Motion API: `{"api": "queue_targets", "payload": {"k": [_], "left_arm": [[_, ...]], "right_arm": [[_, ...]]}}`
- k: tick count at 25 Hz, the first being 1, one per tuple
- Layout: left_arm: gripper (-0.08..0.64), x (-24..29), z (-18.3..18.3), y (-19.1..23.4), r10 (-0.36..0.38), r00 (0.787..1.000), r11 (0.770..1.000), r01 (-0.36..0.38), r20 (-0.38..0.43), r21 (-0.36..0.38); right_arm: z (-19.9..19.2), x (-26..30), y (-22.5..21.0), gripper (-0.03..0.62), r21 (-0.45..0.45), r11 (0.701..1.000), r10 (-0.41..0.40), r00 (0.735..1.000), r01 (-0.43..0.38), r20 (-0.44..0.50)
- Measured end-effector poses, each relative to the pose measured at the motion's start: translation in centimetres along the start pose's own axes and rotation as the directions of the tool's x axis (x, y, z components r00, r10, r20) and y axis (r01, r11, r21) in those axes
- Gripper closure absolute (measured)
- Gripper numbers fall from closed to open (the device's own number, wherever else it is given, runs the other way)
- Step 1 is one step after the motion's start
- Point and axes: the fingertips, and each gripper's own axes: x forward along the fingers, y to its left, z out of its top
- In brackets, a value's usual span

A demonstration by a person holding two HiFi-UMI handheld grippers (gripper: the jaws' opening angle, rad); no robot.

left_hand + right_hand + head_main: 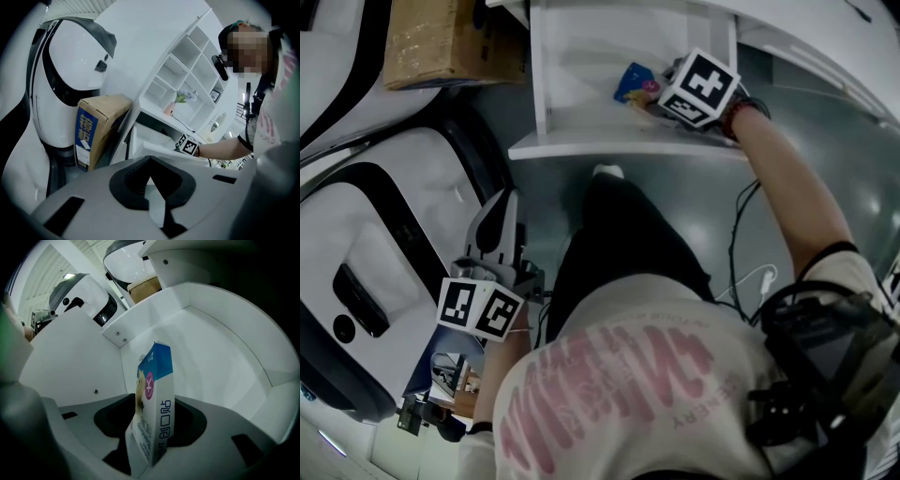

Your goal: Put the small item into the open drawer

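Observation:
The small item is a blue and white snack packet (154,413) with a pink round mark. It stands upright between the jaws of my right gripper (150,451), inside the open white drawer (211,348). The jaws stand a little apart, and I see no pad pressing on the packet's right side. From the head view, the packet (635,84) lies in the drawer (619,145) just left of the right gripper (654,99). My left gripper (502,202) hangs low at the left, far from the drawer. Its jaws (152,187) are together with nothing between them.
A brown cardboard box (441,42) sits left of the drawer. A large white and black machine shell (375,244) fills the left side. White cubby shelves (187,89) rise above the drawer. A cable (741,272) trails on the grey floor at right.

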Motion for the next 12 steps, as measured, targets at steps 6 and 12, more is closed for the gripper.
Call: {"api": "queue_targets", "payload": {"k": [6, 12], "left_arm": [[0.531, -0.03, 0.0, 0.07, 0.006, 1.0, 1.0, -0.006, 0.008, -0.007], [0.531, 0.22, 0.21, 0.23, 0.01, 1.0, 1.0, -0.01, 0.019, -0.003]], "right_arm": [[-0.39, 0.45, -0.46, 0.346, -0.001, 1.0, -0.018, 1.0, 0.017, -0.006], [-0.62, 0.85, -0.72, 0.308, -0.018, 0.999, -0.033, 0.999, 0.032, -0.021]]}}
